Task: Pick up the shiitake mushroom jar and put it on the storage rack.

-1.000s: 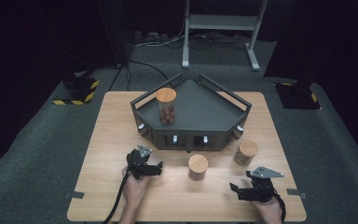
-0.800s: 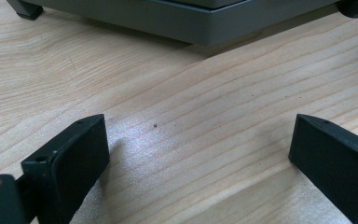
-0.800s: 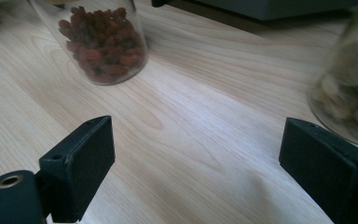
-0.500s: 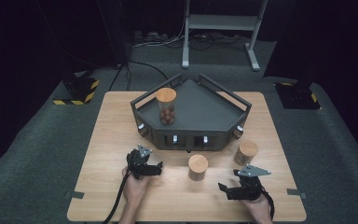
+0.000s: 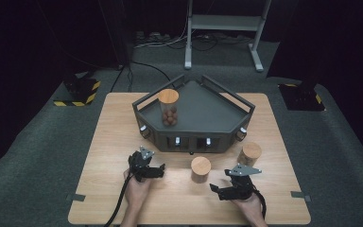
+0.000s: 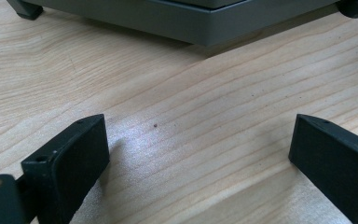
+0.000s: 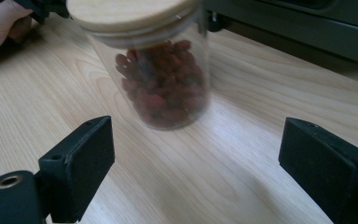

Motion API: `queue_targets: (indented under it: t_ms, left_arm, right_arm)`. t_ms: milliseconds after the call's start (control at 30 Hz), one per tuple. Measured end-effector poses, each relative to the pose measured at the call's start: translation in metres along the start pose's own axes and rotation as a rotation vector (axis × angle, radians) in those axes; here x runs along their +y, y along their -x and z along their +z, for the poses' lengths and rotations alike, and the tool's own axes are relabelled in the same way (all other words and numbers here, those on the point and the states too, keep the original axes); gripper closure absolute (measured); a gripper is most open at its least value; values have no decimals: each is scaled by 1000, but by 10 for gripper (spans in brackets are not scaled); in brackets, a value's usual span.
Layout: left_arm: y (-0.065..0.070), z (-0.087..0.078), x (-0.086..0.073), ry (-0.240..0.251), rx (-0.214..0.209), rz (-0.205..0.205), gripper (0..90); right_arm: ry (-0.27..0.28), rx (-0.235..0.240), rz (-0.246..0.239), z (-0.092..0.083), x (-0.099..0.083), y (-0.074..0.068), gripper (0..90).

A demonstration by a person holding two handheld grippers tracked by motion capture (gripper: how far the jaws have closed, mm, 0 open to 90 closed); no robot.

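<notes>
High view showed a wooden table (image 5: 108,142), a dark tray (image 5: 203,113) at its far side, right gripper (image 5: 223,190) spread wide and empty, aimed at the lidded jar (image 5: 201,169) near the tray's front, left gripper (image 5: 157,171) likewise agape, empty, over bare wood.

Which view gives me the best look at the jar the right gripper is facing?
The right gripper view: the jar stands close ahead of the open jaws, red-brown contents visible. The high view shows it small, mostly its wooden lid. The left gripper view faces bare table.
</notes>
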State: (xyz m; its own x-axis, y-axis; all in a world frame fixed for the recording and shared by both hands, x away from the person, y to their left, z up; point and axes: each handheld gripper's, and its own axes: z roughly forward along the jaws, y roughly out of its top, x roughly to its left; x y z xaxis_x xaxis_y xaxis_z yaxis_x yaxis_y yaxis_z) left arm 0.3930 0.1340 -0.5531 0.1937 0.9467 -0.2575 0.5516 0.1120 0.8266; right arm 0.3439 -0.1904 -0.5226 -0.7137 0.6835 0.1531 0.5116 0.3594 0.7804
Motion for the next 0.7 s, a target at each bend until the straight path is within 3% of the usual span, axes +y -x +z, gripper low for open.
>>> queue_targets:
  t_ms: [700]
  left_arm:
    - [0, 0, 0, 2, 0, -4, 47]
  right_arm:
    - [0, -10, -7, 32, 17, -18, 105]
